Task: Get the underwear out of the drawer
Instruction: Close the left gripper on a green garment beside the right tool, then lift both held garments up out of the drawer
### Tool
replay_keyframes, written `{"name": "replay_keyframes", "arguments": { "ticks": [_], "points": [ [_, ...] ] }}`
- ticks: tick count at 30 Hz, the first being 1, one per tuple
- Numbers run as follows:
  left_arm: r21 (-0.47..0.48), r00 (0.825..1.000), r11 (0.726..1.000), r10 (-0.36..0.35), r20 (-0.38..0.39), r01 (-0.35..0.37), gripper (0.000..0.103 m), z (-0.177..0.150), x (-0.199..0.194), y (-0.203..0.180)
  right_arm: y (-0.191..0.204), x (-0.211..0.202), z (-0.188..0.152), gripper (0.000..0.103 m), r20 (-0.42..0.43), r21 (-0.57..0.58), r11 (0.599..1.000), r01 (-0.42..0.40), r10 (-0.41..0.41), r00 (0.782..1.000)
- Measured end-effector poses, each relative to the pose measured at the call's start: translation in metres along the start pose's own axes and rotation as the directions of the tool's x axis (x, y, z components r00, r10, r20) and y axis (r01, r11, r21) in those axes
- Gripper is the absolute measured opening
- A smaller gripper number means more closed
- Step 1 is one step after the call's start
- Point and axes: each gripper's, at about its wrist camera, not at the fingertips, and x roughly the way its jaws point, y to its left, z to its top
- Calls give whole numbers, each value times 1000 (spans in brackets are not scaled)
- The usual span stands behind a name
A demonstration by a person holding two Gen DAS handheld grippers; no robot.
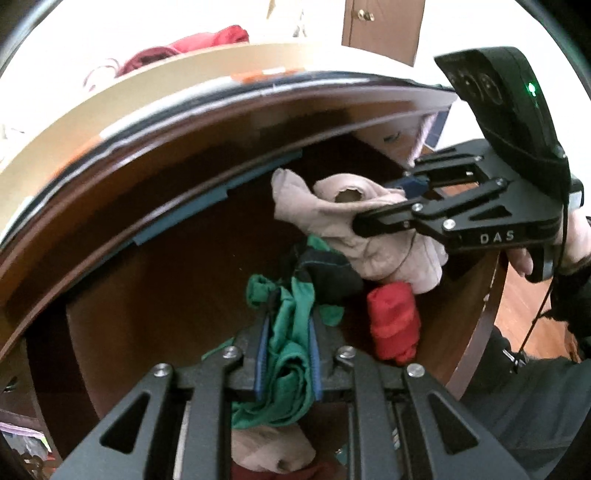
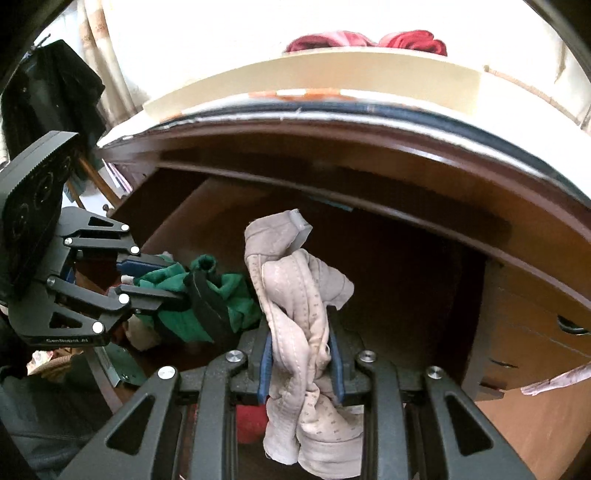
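My left gripper [image 1: 290, 328] is shut on green underwear [image 1: 288, 373] with a black band, held above the open wooden drawer [image 1: 166, 295]. My right gripper [image 1: 373, 206], shut on beige underwear [image 1: 369, 243], hangs at the right with a hand on its grip. In the right wrist view the right gripper [image 2: 301, 332] pinches the twisted beige underwear [image 2: 295, 288] over the drawer [image 2: 406, 288]. At the left, the left gripper [image 2: 177, 280] grips the green underwear [image 2: 236, 299]. A red garment [image 1: 393, 325] lies in the drawer below, and another beige piece [image 1: 269, 450] shows under my left gripper.
The dresser top's edge [image 2: 369, 122] overhangs the drawer, with a cream box [image 2: 314, 74] and red cloth [image 2: 369, 40] above it. Lower drawers with a handle [image 2: 569, 326] are at the right. A dark garment [image 2: 51, 92] hangs at the left. A wooden door [image 1: 384, 26] stands behind.
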Motion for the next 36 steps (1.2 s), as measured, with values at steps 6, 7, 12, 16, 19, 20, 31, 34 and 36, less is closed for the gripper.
{"name": "replay_keyframes", "arguments": {
  "ticks": [6, 7, 12, 16, 19, 20, 31, 34, 36],
  "points": [
    [-9, 997, 999, 50, 57, -49, 16, -9, -20, -3, -4, -14, -7, 27, 64, 3, 1000, -6, 6, 998],
    [-6, 996, 998, 57, 63, -57, 16, -13, -25, -5, -5, -14, -7, 27, 68, 3, 1000, -8, 7, 998],
    [24, 989, 994, 103, 101, -106, 16, -15, -15, -4, 0, -16, -7, 27, 101, -12, 1000, -11, 12, 995],
    [34, 983, 991, 125, 132, -131, 16, -15, -14, -2, -2, -24, -9, 27, 142, -23, 1000, -11, 14, 990],
    [22, 979, 990, 132, 158, -137, 16, -17, -16, -2, -3, -27, -10, 27, 151, -22, 1000, -6, 10, 988],
    [13, 976, 990, 136, 170, -141, 16, -17, -18, -1, -4, -29, -11, 27, 155, -22, 1000, -6, 9, 988],
    [-49, 962, 990, 143, 232, -135, 16, -28, -18, 8, 7, -32, -12, 27, 218, -45, 999, 7, 3, 976],
    [-61, 956, 989, 147, 255, -136, 16, -28, -21, 8, 8, -34, -13, 27, 232, -54, 998, 10, 3, 973],
    [-72, 950, 988, 154, 271, -140, 16, -29, -23, 9, 8, -35, -14, 27, 242, -57, 998, 13, 1, 970]
  ]
}}
